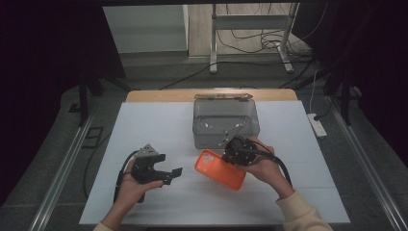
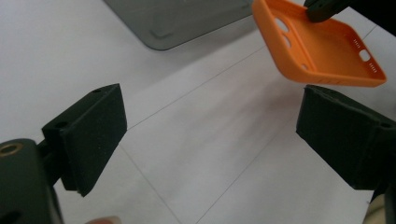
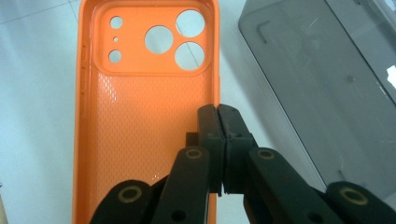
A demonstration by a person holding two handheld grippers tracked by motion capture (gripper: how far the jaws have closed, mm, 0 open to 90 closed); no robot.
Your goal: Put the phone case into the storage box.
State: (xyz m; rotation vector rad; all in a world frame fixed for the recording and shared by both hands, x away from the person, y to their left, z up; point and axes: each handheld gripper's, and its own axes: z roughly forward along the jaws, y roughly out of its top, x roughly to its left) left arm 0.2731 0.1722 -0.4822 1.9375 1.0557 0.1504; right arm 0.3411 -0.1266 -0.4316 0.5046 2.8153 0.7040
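An orange phone case [image 1: 219, 169] hangs a little above the white table, hollow side up, with its camera holes toward the grey box. My right gripper [image 1: 233, 152] is shut on the case's side wall [image 3: 215, 100], jaws pressed together over the rim. In the left gripper view the case [image 2: 322, 49] is tilted and off the table at the upper right, held by the other gripper. My left gripper [image 1: 168, 174] stands open to the left of the case, nothing between its pads [image 2: 93, 135], pointing toward the case.
A clear grey plastic box [image 1: 225, 122] stands open just behind the case, its lid [image 1: 222, 96] flipped back. The white table sheet [image 1: 144, 125] has free room left and front. A power strip [image 1: 317, 125] lies off the table's right edge.
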